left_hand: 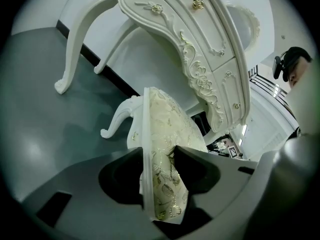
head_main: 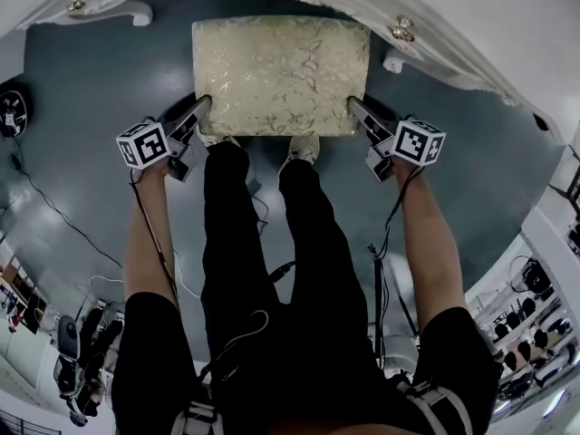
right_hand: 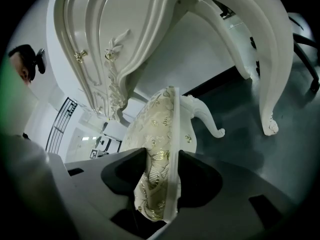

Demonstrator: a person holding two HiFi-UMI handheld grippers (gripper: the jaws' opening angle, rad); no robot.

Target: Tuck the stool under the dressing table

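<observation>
The stool [head_main: 281, 75] has a cream, gold-patterned cushion and white carved legs; it stands on the dark floor, its far edge at the white dressing table [head_main: 426, 25]. My left gripper [head_main: 201, 109] is shut on the stool's near left corner; in the left gripper view the jaws press on the cushion edge [left_hand: 162, 169]. My right gripper [head_main: 355, 107] is shut on the near right corner, with the seat edge [right_hand: 162, 169] clamped between the jaws. One curled stool leg [left_hand: 117, 121] shows beyond the left jaws, another stool leg [right_hand: 207, 116] beyond the right.
The dressing table's curved legs [left_hand: 75, 49] [right_hand: 270, 59] stand on either side of the gap. The person's legs and shoes [head_main: 304, 148] are right behind the stool. Cables [head_main: 54, 211] trail on the floor at left; shelves with clutter [head_main: 535, 306] are at lower right.
</observation>
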